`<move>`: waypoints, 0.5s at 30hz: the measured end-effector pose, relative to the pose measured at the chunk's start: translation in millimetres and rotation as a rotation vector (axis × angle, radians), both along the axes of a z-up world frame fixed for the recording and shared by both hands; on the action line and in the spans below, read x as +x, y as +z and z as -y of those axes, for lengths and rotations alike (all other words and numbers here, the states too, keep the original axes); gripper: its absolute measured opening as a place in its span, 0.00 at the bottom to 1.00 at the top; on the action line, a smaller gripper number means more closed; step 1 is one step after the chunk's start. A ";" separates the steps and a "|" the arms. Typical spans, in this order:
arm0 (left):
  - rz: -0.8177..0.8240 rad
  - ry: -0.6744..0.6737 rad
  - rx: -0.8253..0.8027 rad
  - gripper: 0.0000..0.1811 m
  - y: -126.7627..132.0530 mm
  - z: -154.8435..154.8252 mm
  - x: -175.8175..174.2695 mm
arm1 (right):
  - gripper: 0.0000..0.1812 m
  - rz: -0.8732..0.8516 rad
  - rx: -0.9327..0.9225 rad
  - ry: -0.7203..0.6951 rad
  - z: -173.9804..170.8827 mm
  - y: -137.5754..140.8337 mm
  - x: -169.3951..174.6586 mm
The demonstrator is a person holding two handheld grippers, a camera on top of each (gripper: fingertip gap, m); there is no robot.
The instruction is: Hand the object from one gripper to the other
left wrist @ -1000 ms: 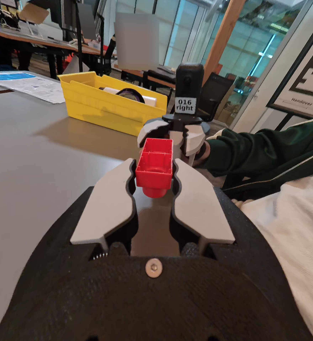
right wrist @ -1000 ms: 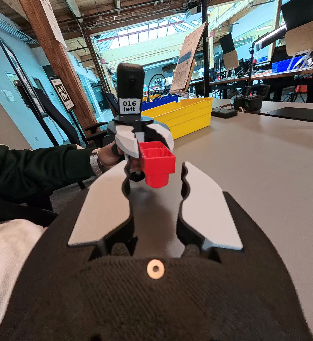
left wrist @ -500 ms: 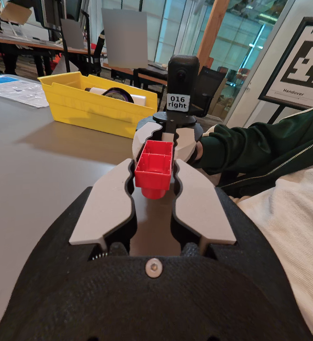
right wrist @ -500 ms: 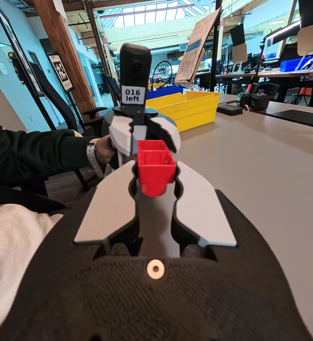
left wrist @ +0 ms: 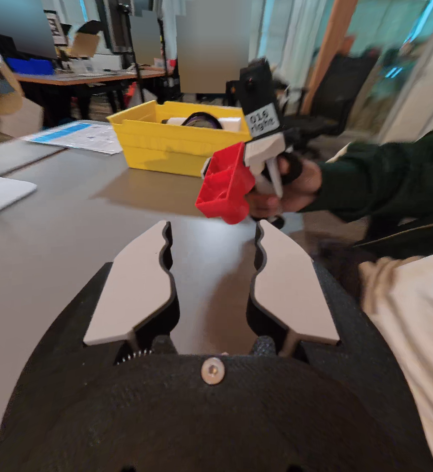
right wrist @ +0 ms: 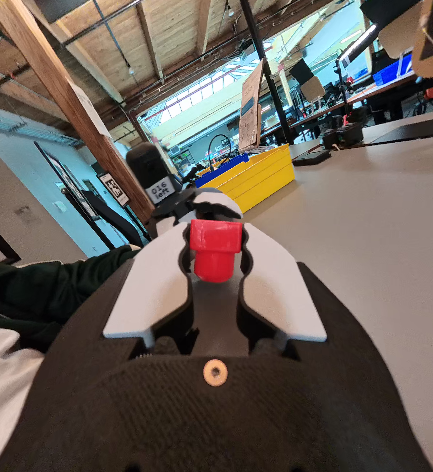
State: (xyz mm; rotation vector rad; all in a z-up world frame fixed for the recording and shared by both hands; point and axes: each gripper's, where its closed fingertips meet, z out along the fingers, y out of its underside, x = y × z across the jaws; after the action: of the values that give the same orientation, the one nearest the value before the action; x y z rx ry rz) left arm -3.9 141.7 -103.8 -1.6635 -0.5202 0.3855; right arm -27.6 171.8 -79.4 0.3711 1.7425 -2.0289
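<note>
The object is a red plastic part with a square open top and a round stub below. My right gripper is shut on it, fingers pressed on both sides of its square body. In the left wrist view the same red part hangs tilted in the right gripper, held by a hand above the grey table. My left gripper is open and empty, just below and in front of the part. The left gripper also shows behind the part in the right wrist view.
A yellow bin with items inside stands on the grey table behind the handover spot. Papers lie to its left. In the right wrist view a yellow bin and black devices stand farther back. Across from one pair of fingers to the other is roughly 5 cm.
My left gripper has opened and let go of the red part. My right gripper has shut on it and pulled it up and away to the right, tilted.
</note>
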 end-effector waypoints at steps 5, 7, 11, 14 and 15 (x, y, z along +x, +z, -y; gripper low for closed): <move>-0.187 0.147 -0.351 0.40 -16.4 -4.2 -8.3 | 0.20 0.109 -0.007 -0.015 1.2 -3.6 -5.6; -0.221 0.198 -0.453 0.41 -23.6 -8.7 -11.7 | 0.20 0.134 0.000 -0.024 2.9 -5.8 -5.3; -0.352 0.292 -0.625 0.40 -23.0 -13.3 -14.6 | 0.20 0.136 0.042 -0.026 10.2 -13.1 0.6; -0.403 0.311 -0.705 0.33 -23.4 -14.4 -13.9 | 0.20 0.100 0.079 -0.016 15.7 -17.6 7.6; -0.400 0.316 -0.723 0.31 -25.2 -13.4 -14.5 | 0.20 0.085 0.091 -0.017 16.8 -18.6 9.4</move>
State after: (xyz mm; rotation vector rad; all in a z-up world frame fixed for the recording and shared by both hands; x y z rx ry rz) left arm -18.4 155.1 -129.0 -2.1115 -0.3553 1.2228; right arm -18.2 155.0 -98.0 0.4947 1.7889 -1.9208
